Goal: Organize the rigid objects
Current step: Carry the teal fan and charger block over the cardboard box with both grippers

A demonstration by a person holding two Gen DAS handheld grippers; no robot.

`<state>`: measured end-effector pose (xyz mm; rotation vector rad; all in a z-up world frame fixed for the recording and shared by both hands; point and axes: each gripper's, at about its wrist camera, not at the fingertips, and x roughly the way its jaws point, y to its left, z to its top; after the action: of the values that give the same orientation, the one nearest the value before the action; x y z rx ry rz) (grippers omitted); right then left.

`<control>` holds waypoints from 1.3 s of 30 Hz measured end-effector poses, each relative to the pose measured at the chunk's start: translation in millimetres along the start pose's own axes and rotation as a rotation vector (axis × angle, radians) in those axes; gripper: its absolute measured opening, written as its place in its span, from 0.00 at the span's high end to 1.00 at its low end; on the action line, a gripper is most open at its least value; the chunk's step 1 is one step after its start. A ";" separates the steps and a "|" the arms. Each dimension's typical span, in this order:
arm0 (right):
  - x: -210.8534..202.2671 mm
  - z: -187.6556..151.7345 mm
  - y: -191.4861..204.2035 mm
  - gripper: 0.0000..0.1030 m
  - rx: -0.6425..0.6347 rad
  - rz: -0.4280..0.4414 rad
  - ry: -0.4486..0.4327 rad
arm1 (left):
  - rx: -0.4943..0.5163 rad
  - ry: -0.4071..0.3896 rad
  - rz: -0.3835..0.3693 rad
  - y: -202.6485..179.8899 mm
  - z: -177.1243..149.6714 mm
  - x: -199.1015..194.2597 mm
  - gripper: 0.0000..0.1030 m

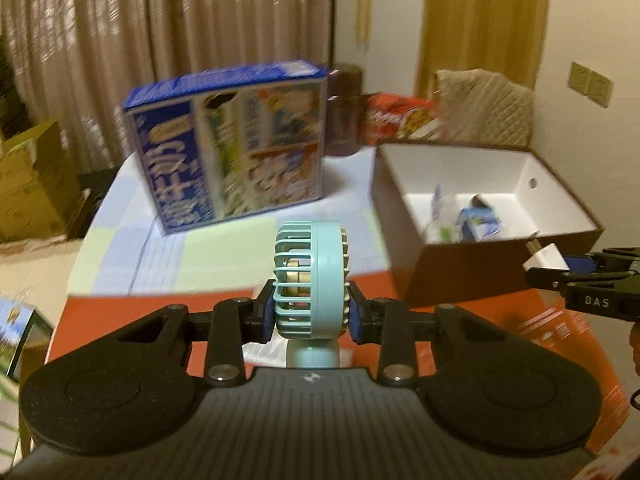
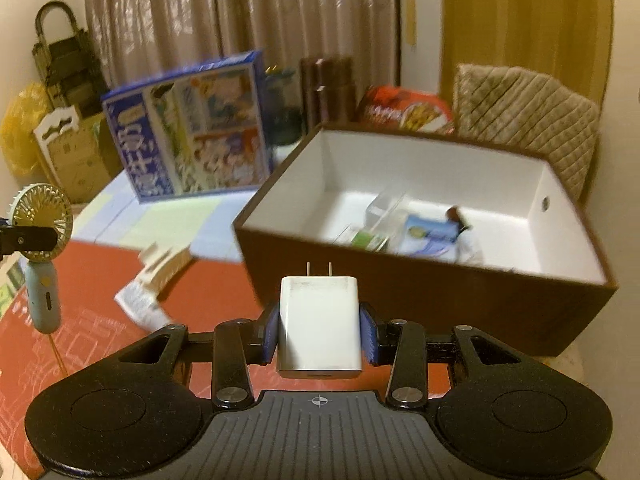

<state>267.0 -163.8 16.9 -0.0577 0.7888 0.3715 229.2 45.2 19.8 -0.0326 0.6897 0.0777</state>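
Both grippers holding objects above the table, near the open box.

The left gripper [image 1: 312, 316] is clamping the teal handheld fan [image 1: 310, 284] by its head, handle hanging down; the right gripper [image 2: 320, 330] is pinching the white charger [image 2: 319, 322], prongs pointing toward the brown box [image 2: 420, 300], which seems to hold blurred small packages.

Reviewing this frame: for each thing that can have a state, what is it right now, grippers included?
Left gripper: shut on the fan.
Fan: held clear of the table, head between the fingers.
Right gripper: shut on the charger.
Charger: held, prongs pointing toward the box.
Box: open, a few items inside.
Blue carton: standing upright on the table.
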 end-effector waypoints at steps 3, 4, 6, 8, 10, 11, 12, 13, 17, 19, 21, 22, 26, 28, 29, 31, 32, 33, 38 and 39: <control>-7.6 12.8 -15.8 0.64 0.014 -0.006 -0.023 | 0.025 -0.028 -0.040 -17.2 18.5 3.5 0.71; -9.7 17.2 -20.8 0.64 0.020 -0.009 -0.030 | 0.032 -0.036 -0.050 -22.5 24.5 4.4 0.71; -13.6 27.2 -32.8 0.64 0.036 -0.014 -0.049 | 0.043 -0.055 -0.075 -33.2 39.7 8.2 0.71; -16.9 38.6 -46.3 0.64 0.047 -0.025 -0.069 | 0.055 -0.076 -0.094 -43.7 56.9 12.6 0.71; -20.7 50.3 -59.7 0.64 0.055 -0.035 -0.091 | 0.065 -0.102 -0.110 -53.4 73.0 15.0 0.71; -21.6 56.4 -65.1 0.64 0.057 -0.041 -0.099 | 0.068 -0.116 -0.119 -58.6 82.6 17.3 0.71; -22.6 61.9 -70.5 0.64 0.059 -0.049 -0.105 | 0.072 -0.125 -0.126 -63.3 91.3 20.3 0.71; -23.1 67.7 -76.5 0.64 0.058 -0.057 -0.113 | 0.074 -0.132 -0.132 -67.7 98.8 22.9 0.71; -21.0 88.4 -100.9 0.64 0.058 -0.092 -0.125 | 0.097 -0.153 -0.131 -87.8 126.0 40.6 0.71; -18.2 96.2 -112.4 0.64 0.063 -0.105 -0.126 | 0.102 -0.157 -0.130 -96.3 135.1 49.7 0.71; -14.1 101.6 -124.0 0.64 0.065 -0.123 -0.121 | 0.104 -0.154 -0.122 -105.5 143.4 61.0 0.71; -11.2 103.9 -130.1 0.64 0.064 -0.132 -0.118 | 0.106 -0.154 -0.122 -109.7 146.7 66.7 0.71; 0.7 107.8 -149.9 0.64 0.068 -0.157 -0.100 | 0.097 -0.136 -0.113 -122.6 157.4 92.2 0.71; 8.1 108.2 -159.0 0.64 0.073 -0.169 -0.085 | 0.089 -0.121 -0.112 -128.2 162.8 105.6 0.71; 11.8 108.1 -162.5 0.64 0.076 -0.173 -0.078 | 0.090 -0.118 -0.109 -130.9 165.0 111.5 0.71; 20.2 108.1 -170.9 0.64 0.085 -0.180 -0.061 | 0.093 -0.109 -0.097 -137.4 169.5 126.1 0.71; 24.1 107.8 -174.3 0.64 0.088 -0.181 -0.054 | 0.096 -0.099 -0.094 -139.7 170.3 133.4 0.71; 27.6 107.6 -177.4 0.64 0.091 -0.183 -0.048 | 0.096 -0.082 -0.087 -142.5 170.7 142.7 0.71; 48.4 103.4 -189.8 0.64 0.099 -0.188 -0.008 | 0.099 0.010 -0.064 -148.5 154.2 182.3 0.71; 52.7 101.6 -191.7 0.64 0.100 -0.188 0.002 | 0.102 0.035 -0.058 -149.4 149.8 191.7 0.71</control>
<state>436.8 -307.6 35.0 -0.0383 0.7956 0.1535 483.9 -83.7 13.9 0.0437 0.7260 -0.0136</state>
